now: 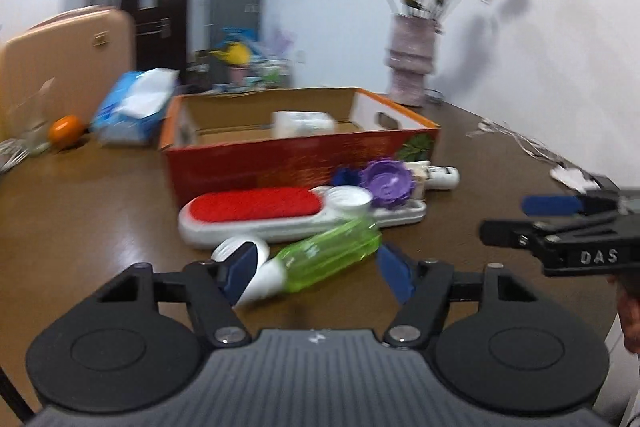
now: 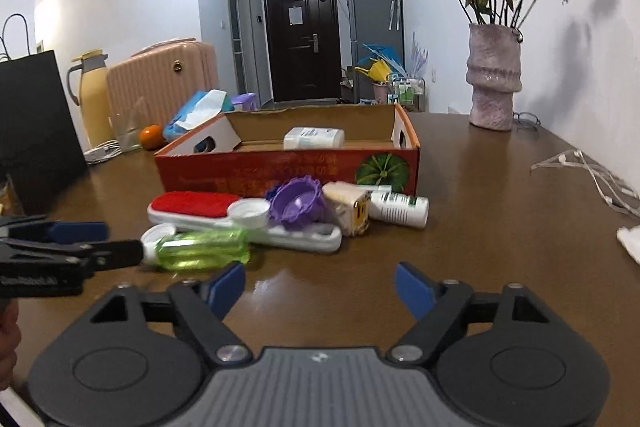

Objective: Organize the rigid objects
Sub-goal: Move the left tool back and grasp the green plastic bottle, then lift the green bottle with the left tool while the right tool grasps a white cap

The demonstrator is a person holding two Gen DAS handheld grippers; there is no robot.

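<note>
left gripper [image 1: 316,273]: jaws spread, not pinching anything; the translucent green plastic bottle with white cap [image 1: 320,253] lay between its blue pads [image 1: 394,275], cap end just at the left pad. Contact unclear, frame blurred.
right gripper [image 2: 320,291]: jaws spread, empty, only bare brown wooden desk [image 2: 480,247] between its pads.
green bottle: lay on its side on the desk at the front of the pile. In the left wrist view the long axis ran diagonally across the jaw gap, cap toward the left gripper's left side, base up-right.
pile behind: white-handled lint brush with red pad [image 2: 240,219], white round lid [image 2: 249,211], purple toothed plastic ring [image 2: 298,205], cream cube-shaped plug [image 2: 348,213], white pill bottle [image 2: 398,209] on its side.
box: open red cardboard box [image 2: 288,167] behind the pile, one white bottle [image 2: 314,138] already inside.
step: looked like reach-to-grasp on the green bottle, early in the task.
next: probably square the jaws across the bottle's width, pinch mid-body, lift, carry over the near wall.
</note>
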